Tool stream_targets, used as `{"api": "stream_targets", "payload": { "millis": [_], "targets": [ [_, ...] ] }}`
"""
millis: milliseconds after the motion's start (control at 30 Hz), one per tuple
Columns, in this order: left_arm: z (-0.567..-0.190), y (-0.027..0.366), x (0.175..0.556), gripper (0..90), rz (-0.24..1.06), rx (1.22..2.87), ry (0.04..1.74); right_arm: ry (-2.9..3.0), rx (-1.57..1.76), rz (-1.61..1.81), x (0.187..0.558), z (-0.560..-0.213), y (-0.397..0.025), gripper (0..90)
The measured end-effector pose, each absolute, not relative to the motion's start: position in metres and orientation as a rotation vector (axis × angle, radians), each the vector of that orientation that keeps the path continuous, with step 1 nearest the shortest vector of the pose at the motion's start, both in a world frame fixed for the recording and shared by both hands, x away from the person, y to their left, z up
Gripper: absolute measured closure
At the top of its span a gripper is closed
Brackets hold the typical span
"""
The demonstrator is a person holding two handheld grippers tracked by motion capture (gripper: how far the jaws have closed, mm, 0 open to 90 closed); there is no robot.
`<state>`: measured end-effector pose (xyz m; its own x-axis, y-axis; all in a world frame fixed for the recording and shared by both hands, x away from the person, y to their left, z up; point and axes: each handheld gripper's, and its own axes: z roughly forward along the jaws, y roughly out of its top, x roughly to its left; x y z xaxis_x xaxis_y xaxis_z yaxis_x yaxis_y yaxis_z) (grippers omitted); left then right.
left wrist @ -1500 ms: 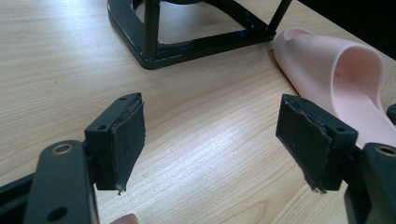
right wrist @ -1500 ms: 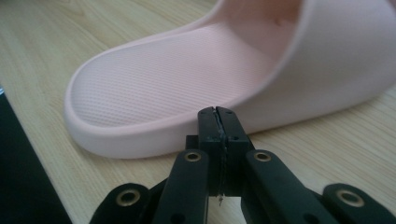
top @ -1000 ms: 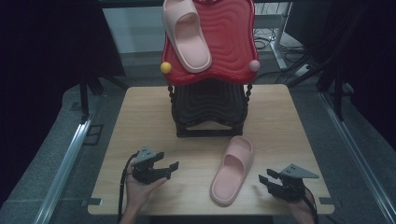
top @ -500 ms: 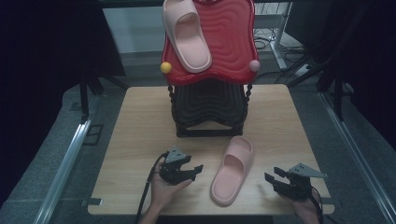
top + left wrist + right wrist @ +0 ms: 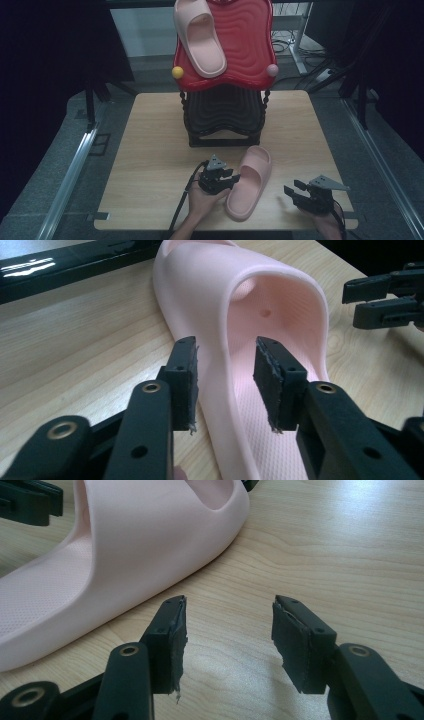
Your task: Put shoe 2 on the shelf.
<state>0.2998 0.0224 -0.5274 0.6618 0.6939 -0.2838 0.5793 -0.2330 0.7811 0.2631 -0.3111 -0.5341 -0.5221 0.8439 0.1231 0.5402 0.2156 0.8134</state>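
Now my left claw (image 5: 225, 385) sits spread around the side wall of the pink slipper (image 5: 248, 182), which lies flat on the counter (image 5: 150, 150) in front of the shoe rack (image 5: 223, 75) (its mate is up top). Right claw (image 5: 227, 640) hangs open over bare wood. Risk as I see it: pinching that soft wall could fold it and let it slip out.

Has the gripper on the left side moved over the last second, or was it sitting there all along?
Yes. The left gripper has slid rightward across the table to the pink slipper, its open jaws now straddling the slipper's side wall.
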Motion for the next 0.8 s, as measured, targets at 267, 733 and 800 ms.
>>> {"api": "stream_targets", "payload": {
  "millis": [267, 733, 800],
  "targets": [
    [-0.534, 0.01, 0.311, 67.7, 0.167, 1.906, 1.027, 2.151, 1.288, 1.21, 0.263, -0.534, -0.309, 48.0],
    [-0.537, -0.006, 0.311, 82.4, 0.241, 1.871, 1.095, 2.141, 1.321, 1.235, 0.263, -0.534, -0.311, 47.9],
    [-0.538, -0.007, 0.311, 84.0, 0.247, 1.862, 1.099, 2.136, 1.328, 1.232, 0.263, -0.533, -0.312, 47.9]
  ]
}}
